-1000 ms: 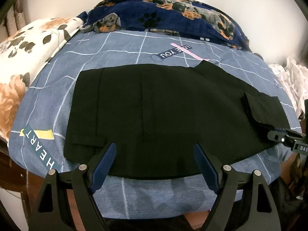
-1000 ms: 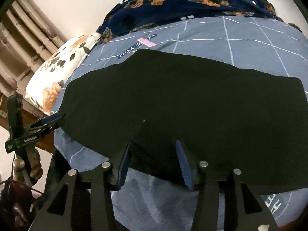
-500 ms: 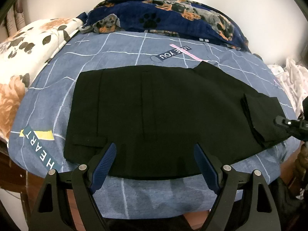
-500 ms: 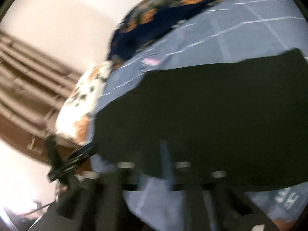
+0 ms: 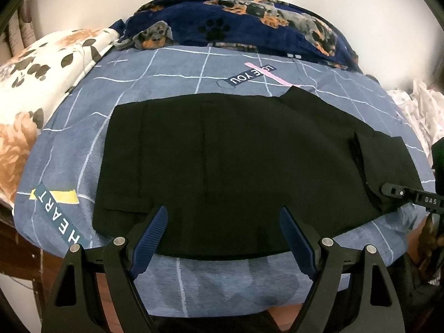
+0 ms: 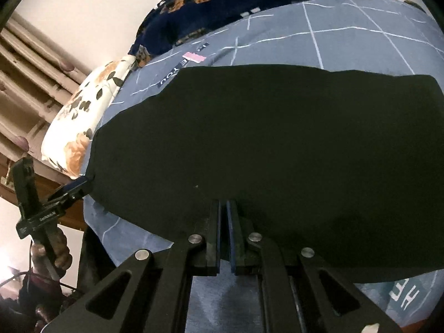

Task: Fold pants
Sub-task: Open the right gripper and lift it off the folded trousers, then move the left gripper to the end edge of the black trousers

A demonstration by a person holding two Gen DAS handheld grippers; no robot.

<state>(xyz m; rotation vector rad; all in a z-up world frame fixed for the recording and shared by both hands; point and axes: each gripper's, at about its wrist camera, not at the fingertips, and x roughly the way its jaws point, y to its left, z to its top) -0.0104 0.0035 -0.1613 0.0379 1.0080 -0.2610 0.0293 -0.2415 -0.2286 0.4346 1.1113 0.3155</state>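
Black pants [image 5: 236, 152] lie flat across the bed, waist end at the left in the left wrist view. Their leg end [image 5: 385, 161] at the right is doubled back over itself. My left gripper [image 5: 223, 212] hovers open over the pants' near edge, with nothing pinched between its blue pads. In the right wrist view my right gripper [image 6: 223, 202] has its fingers pressed together on the near edge of the pants [image 6: 277, 138]. Seen from the left wrist, my right gripper [image 5: 385, 188] bites the doubled-back leg end. My left gripper [image 6: 86, 180] shows at the pants' far left corner.
A blue grid bedsheet [image 5: 194, 83] covers the bed. A navy dog-print blanket [image 5: 249, 27] lies at the back and a floral pillow [image 5: 41, 69] at the left. White cloth [image 5: 419, 111] sits off the right side. Curtains [image 6: 27, 69] hang beyond the pillow.
My right gripper went from open around the pants' edge to shut on it, rolling and dipping slightly. The left gripper and the rest of the pants kept still.
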